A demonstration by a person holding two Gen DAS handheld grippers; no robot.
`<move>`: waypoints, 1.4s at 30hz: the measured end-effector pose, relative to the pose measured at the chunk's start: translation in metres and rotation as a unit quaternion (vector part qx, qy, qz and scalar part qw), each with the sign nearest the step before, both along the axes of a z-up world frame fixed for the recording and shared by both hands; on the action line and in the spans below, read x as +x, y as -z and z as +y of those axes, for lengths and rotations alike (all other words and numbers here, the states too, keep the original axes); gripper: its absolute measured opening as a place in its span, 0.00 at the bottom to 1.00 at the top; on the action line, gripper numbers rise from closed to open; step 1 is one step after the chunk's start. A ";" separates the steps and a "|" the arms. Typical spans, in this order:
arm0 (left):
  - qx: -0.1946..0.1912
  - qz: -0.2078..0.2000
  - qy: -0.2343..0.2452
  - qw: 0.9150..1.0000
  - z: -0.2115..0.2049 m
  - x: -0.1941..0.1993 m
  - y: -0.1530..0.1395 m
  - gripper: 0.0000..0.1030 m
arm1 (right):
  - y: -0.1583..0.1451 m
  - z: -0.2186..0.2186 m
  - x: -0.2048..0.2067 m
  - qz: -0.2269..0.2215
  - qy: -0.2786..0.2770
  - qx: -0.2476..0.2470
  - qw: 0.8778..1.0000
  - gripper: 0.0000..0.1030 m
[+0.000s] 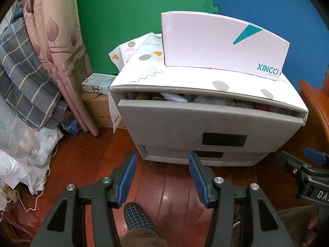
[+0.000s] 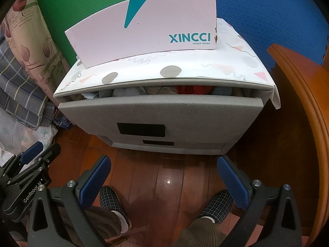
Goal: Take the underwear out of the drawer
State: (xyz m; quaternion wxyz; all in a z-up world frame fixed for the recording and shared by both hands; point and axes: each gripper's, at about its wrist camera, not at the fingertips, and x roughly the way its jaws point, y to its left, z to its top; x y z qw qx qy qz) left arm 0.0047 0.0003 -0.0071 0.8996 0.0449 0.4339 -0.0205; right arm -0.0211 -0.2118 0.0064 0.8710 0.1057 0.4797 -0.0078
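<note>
— Below the left gripper (image 1: 162,177) lies only floorboard and a checked slipper (image 1: 137,216); its blue pads stand apart with nothing between them. Why does it hang back like that?

— Probably because nothing has been reached for yet. The right gripper (image 2: 164,177) is spread wider and just as empty, both slippers showing under it. Each tool points down at the floor short of the cabinet, beside the other, so the person seems to be lining up.

— And ahead of the fingers?

— The grey cabinet (image 1: 205,127), well apart from both tools. Its top drawer (image 2: 156,113) is pulled out only a crack, which is why so little of the contents shows. A dark handle patch (image 2: 140,129) sits on its front, likely where a pull would start.

— Where is the underwear?

— Inside that gap, judging by the task: a strip of crumpled clothes (image 2: 160,90), white, grey and red. Which piece is underwear cannot be told; the overhanging top hides most of it.

— Beyond that?

— A shoebox (image 2: 144,26) rests on the patterned cover, against green and blue foam mats. What it holds is hidden.
</note>
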 end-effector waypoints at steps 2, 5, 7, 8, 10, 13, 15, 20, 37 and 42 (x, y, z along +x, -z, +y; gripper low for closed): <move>0.000 0.000 0.000 1.000 0.000 0.000 0.000 0.52 | 0.000 0.000 0.000 -0.001 0.000 0.000 1.000 0.99; -0.001 0.001 0.001 1.000 -0.001 0.000 0.000 0.52 | 0.000 0.000 0.000 0.000 0.000 0.000 1.000 0.99; -0.007 0.004 0.004 1.000 0.000 0.000 0.000 0.52 | 0.001 -0.001 0.000 0.000 0.000 0.001 1.000 0.99; -0.011 0.006 0.005 1.000 0.001 0.000 0.000 0.52 | 0.001 -0.001 0.000 0.000 0.001 0.002 1.000 0.99; -0.023 0.008 0.003 1.000 0.005 0.001 -0.001 0.52 | 0.001 -0.003 0.000 0.000 0.001 0.003 1.000 0.99; -0.052 0.018 0.000 0.998 0.012 0.003 -0.001 0.52 | 0.001 -0.006 0.000 0.000 0.004 0.008 1.000 0.99; -0.075 0.026 -0.009 0.997 0.021 0.007 -0.001 0.52 | 0.001 -0.008 -0.001 -0.001 0.005 0.010 1.000 0.99; -0.129 0.038 -0.038 0.990 0.043 0.018 -0.002 0.52 | 0.000 -0.015 -0.002 -0.001 0.008 0.018 1.000 0.99; -0.250 0.092 -0.119 0.956 0.100 0.109 0.019 0.52 | 0.004 -0.045 -0.005 0.004 0.037 0.055 0.998 1.00; -0.273 0.111 -0.133 0.946 0.109 0.128 0.035 0.52 | 0.004 -0.046 -0.005 0.006 0.036 0.055 0.998 0.99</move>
